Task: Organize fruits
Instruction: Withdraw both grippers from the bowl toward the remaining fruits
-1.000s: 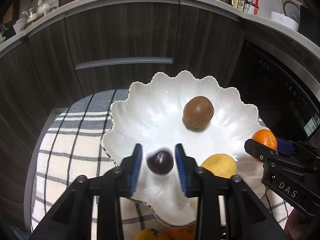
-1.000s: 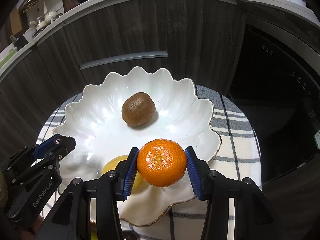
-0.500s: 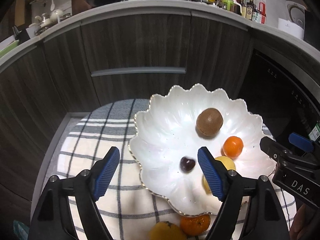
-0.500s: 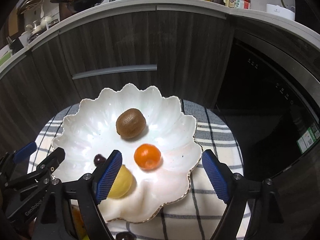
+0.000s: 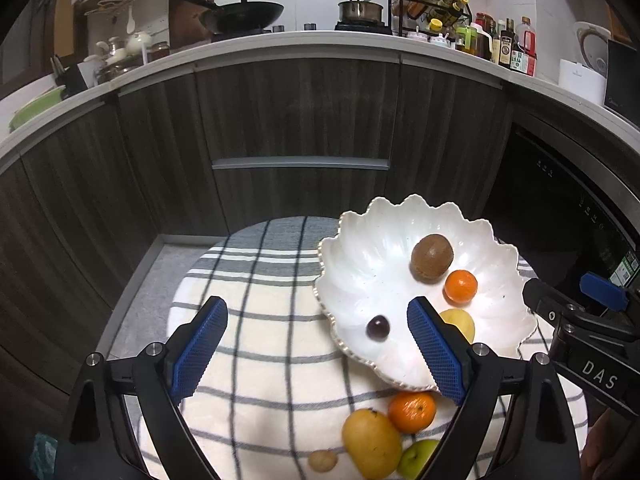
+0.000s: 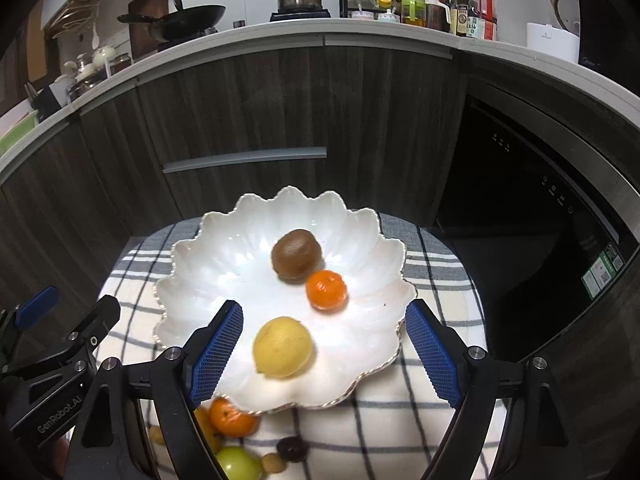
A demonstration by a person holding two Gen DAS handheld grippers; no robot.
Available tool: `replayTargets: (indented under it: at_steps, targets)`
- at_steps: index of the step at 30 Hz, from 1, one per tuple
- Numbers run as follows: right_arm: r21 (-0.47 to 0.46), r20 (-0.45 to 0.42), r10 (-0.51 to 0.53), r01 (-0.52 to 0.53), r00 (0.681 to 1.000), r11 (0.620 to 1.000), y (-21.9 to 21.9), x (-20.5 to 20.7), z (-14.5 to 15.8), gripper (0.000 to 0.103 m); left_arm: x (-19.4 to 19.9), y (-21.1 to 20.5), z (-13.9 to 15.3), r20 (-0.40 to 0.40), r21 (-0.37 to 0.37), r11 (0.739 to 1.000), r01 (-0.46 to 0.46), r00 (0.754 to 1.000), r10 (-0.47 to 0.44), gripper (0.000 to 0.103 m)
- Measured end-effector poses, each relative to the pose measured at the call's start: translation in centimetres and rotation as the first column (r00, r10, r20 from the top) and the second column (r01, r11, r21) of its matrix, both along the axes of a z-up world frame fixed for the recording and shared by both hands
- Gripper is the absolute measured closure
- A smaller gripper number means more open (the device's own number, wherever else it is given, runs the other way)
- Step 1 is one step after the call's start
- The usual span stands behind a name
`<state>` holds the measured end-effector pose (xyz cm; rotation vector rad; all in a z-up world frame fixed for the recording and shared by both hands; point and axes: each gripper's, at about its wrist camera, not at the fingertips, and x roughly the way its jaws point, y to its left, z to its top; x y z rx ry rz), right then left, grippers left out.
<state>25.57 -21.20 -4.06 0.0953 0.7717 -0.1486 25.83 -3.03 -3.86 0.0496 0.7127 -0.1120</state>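
Holding both tongs wide, empty; next orange (image 5: 412, 411) is soft, rolls, so I'll pinch its middle gently.

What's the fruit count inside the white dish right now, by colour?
brown kiwi: 1
orange mandarin: 1
yellow fruit: 1
dark purple fruit: 1 (seen only in the left wrist view)
Total in the white dish: 4
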Motion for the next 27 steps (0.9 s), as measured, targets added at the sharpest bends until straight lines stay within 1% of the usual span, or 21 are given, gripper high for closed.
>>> replayTargets:
  at_steps: [4, 9, 15, 20, 22, 24, 27]
  targets:
    - [-0.015, 0.006, 0.013, -0.013, 1.0, 1.0, 1.1, -0.9, 0.3, 0.019, -1.1, 1.0, 0.1, -0.002, 0.011, 1.0, -0.011, 1.0, 0.011, 0.011]
    - [-0.008, 0.003, 0.024, -0.024, 1.0, 1.0, 2.1, -2.0, 0.3, 0.019, -2.4, 1.7, -0.1, -0.002, 0.016, 1.0, -0.027, 1.0, 0.027, 0.011]
    - [-0.012, 0.0, 0.031, -0.031, 1.0, 0.999, 2.9, -3.1, 0.1, 0.019, -3.8, 2.3, -0.9, -0.003, 0.035, 0.999, -0.034, 0.999, 0.034, 0.012]
    - [-0.007, -0.005, 0.015, -0.015, 1.0, 1.0, 3.1, -4.1, -0.6, 0.019, -4.8, 2.7, -1.7, 0.007, 0.035, 0.999, -0.037, 0.999, 0.037, 0.012]
    - [-0.007, -0.013, 0.014, -0.014, 1.0, 1.0, 3.3, -4.4, -1.1, 0.019, -5.2, 2.9, -2.2, 0.014, 0.036, 0.999, -0.036, 0.999, 0.036, 0.014]
    - [-0.008, -0.023, 0.012, -0.012, 1.0, 1.0, 3.5, -4.7, -1.8, 0.019, -5.5, 3.0, -3.0, 0.007, 0.04, 0.999, -0.028, 1.0, 0.028, 0.019]
    - [-0.007, -0.038, 0.013, -0.013, 0.999, 1.0, 3.8, -5.0, -2.6, 0.019, -5.8, 3.2, -4.0, -0.013, 0.044, 0.999, -0.024, 1.0, 0.024, 0.021]
